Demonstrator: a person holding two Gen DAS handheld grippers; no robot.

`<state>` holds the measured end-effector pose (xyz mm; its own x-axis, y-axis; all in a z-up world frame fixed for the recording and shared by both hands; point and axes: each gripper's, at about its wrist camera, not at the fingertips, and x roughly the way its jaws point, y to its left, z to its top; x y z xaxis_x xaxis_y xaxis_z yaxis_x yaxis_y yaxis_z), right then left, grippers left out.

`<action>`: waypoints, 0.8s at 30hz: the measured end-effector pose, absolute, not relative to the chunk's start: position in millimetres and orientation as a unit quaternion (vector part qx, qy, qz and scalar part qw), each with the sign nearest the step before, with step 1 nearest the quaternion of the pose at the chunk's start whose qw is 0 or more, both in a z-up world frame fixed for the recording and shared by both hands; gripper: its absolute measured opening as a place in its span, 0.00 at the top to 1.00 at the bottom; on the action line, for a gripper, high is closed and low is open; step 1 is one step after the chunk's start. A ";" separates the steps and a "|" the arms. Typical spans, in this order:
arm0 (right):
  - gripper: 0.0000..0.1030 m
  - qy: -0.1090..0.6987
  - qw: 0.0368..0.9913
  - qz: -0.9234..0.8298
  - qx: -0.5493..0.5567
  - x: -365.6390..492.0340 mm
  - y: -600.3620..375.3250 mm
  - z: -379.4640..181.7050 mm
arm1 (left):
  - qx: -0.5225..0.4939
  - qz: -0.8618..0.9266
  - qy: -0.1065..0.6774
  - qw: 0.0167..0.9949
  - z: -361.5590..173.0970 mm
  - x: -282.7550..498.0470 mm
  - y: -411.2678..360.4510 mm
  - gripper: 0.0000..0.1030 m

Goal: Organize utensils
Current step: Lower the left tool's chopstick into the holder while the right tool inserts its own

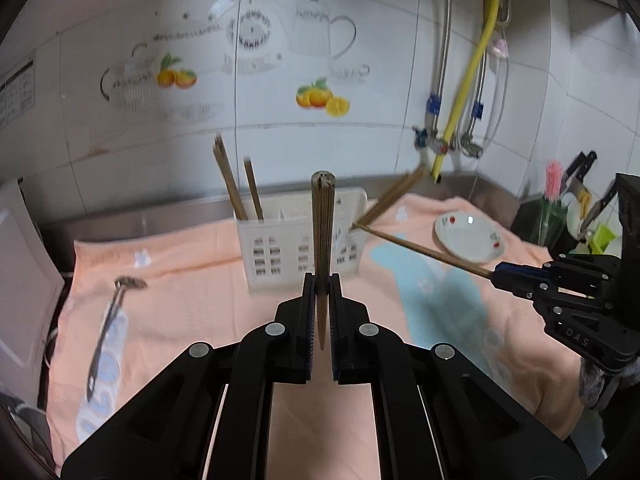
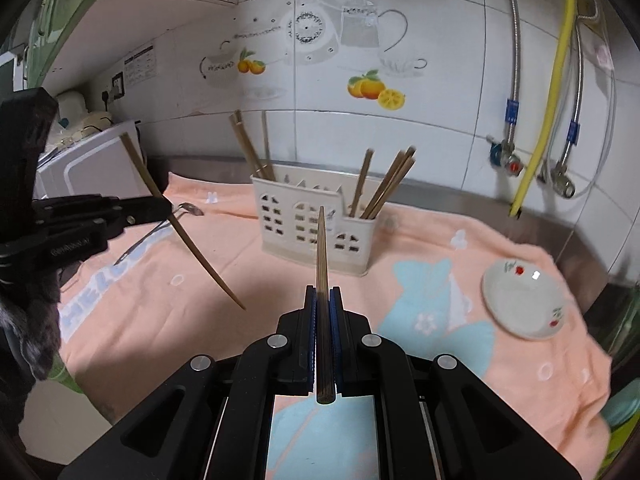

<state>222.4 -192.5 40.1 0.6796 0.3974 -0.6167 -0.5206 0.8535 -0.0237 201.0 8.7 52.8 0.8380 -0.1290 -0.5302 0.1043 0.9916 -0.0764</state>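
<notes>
Towel (image 1: 192,276), peach w/ blue print, covers counter in left wrist view. White slotted caddy (image 1: 280,256) stands mid-towel near back wall; brown chopsticks (image 1: 236,188) upright in its left compartment, more leaning out at its right end. Metal utensil (image 1: 108,328) lies on towel at left, blurred. Small white dish (image 1: 470,238) sits on towel at right. Left gripper (image 1: 321,300) pinches one brown chopstick (image 1: 323,232), blunt end up, thin tip down betw. the pads; it crosses in front of caddy. Right gripper (image 1: 500,274) at right edge holds another stick pointing toward caddy.

Right wrist view: right gripper (image 2: 323,308) pressed tight on its chopstick (image 2: 321,252), thin tip fwd toward caddy (image 2: 308,232), thick end back past the pads. Left gripper (image 2: 160,208) at left w/ its stick (image 2: 192,244) slanting down over towel (image 2: 400,240). Dish (image 2: 520,300) at right. Yellow hose (image 2: 548,100) on tiled wall.
</notes>
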 end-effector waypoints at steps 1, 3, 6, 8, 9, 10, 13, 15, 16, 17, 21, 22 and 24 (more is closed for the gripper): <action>0.94 0.313 0.910 0.250 -0.105 226.3 -192.2 43.6 | -0.021 -0.059 0.272 0.960 59.2 202.9 9.9 0.95; 0.94 0.314 0.909 0.244 -0.124 236.6 -190.7 54.4 | -0.019 -0.059 0.260 0.964 73.9 208.6 12.1 0.95; 0.94 0.325 0.902 0.246 -0.142 250.9 -186.5 67.6 | -0.015 -0.056 0.243 0.968 95.5 218.7 14.2 0.95; 0.94 0.331 0.898 0.244 -0.159 258.1 -182.0 71.4 | -0.013 -0.054 0.233 0.971 107.9 225.0 15.0 0.95; 0.94 0.333 0.896 0.243 -0.165 261.7 -179.8 73.6 | -0.009 -0.053 0.227 0.972 115.1 230.1 15.4 0.95; 0.94 0.337 0.893 0.243 -0.173 266.2 -176.5 75.4 | -0.007 -0.050 0.222 0.974 120.6 234.4 15.8 0.95; 0.94 0.351 0.883 0.243 -0.193 276.7 -168.4 76.2 | -0.003 -0.043 0.211 0.977 133.6 249.0 17.0 0.95; 0.94 0.355 0.880 0.238 -0.208 281.9 -164.4 76.1 | -0.006 -0.040 0.208 0.977 139.4 261.6 20.1 0.95; 0.94 0.358 0.877 0.237 -0.215 284.9 -162.4 76.4 | -0.006 -0.038 0.207 0.978 140.4 265.8 20.4 0.95; 0.94 0.361 0.875 0.237 -0.220 287.2 -160.8 76.4 | -0.006 -0.034 0.206 0.978 141.4 272.6 21.9 0.95; 0.94 0.372 0.865 0.238 -0.237 294.4 -156.3 79.3 | -0.013 -0.025 0.208 0.978 139.9 291.7 28.8 0.95; 0.94 0.376 0.861 0.239 -0.244 296.7 -154.6 80.6 | -0.015 -0.024 0.211 0.977 138.6 296.6 30.4 0.95; 0.94 0.381 0.857 0.242 -0.249 299.9 -153.4 81.9 | -0.013 -0.020 0.222 0.975 133.4 306.9 31.8 0.95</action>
